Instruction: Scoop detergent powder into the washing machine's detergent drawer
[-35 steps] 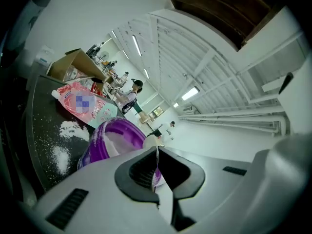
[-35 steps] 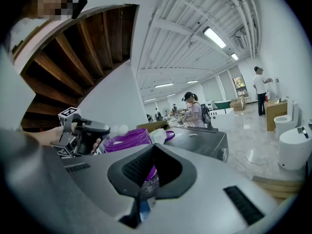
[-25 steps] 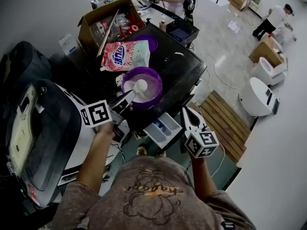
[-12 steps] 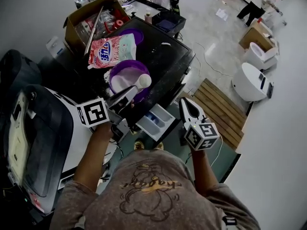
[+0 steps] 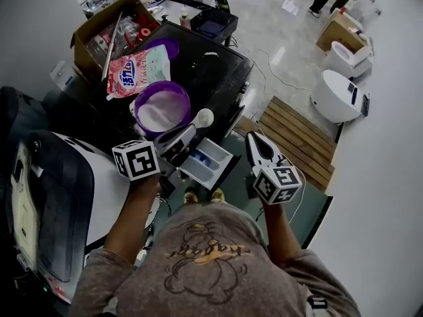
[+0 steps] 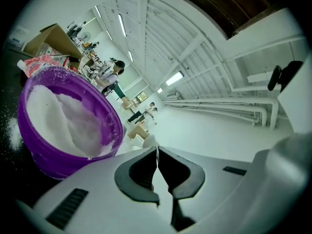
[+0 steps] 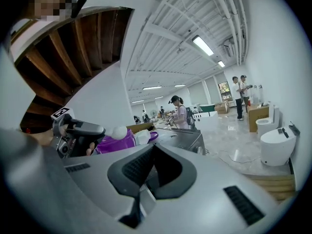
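A purple bowl (image 5: 162, 107) of white detergent powder sits on the dark washing machine top (image 5: 215, 78). My left gripper (image 5: 188, 132) is shut on the handle of a white scoop (image 5: 203, 117), whose round head hangs past the bowl's rim, just above the far end of the open detergent drawer (image 5: 218, 170). In the left gripper view the jaws (image 6: 157, 150) pinch a thin white handle, with the bowl (image 6: 63, 121) close on the left. To the right of the drawer my right gripper (image 5: 253, 137) is shut and holds nothing. Its own view (image 7: 152, 147) shows the scoop (image 7: 119, 131) ahead.
A pink detergent bag (image 5: 135, 71) lies behind the bowl, with a cardboard box (image 5: 99, 32) of items beyond it. Another machine (image 5: 46, 203) stands at the left. A wooden pallet (image 5: 297, 137) and white toilets (image 5: 337, 98) are on the floor to the right. People stand far off.
My left gripper has carried the scoop out of the purple bowl, rightwards over the rim and towards the open drawer. The right gripper has stayed beside the drawer.
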`<state>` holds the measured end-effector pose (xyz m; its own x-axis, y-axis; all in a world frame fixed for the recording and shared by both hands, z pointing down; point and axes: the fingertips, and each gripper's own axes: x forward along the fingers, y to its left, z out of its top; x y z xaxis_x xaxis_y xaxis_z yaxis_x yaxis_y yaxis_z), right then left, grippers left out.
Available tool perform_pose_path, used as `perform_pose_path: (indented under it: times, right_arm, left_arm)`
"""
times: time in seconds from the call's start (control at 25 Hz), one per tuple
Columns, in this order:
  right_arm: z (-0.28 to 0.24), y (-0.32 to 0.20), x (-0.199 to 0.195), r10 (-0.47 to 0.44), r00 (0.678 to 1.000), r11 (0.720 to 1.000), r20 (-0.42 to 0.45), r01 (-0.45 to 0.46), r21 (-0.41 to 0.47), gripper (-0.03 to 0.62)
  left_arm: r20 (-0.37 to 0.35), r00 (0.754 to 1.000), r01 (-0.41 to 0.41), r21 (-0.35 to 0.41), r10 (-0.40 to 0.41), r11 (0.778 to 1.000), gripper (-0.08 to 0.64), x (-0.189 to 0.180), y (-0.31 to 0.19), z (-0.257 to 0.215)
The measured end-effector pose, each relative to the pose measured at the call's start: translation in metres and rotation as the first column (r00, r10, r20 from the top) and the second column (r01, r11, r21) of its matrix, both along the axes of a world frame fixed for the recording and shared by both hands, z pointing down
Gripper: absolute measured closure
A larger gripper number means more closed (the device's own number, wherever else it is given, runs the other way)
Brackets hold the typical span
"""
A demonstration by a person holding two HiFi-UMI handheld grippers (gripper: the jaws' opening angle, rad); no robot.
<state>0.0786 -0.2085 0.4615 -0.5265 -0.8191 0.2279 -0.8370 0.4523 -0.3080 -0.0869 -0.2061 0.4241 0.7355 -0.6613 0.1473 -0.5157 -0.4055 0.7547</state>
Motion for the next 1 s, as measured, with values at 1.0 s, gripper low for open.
perform_pose_path:
  times: [1.0]
  right_arm:
    - [0.029, 0.03, 0.034, 0.045, 0.999, 0.997, -0.023, -0.047, -0.068, 0.589]
  left_arm:
    - [0.281, 0.953, -0.085, -0.124, 0.118, 0.989, 0.535, 0.049, 0.036, 0.143]
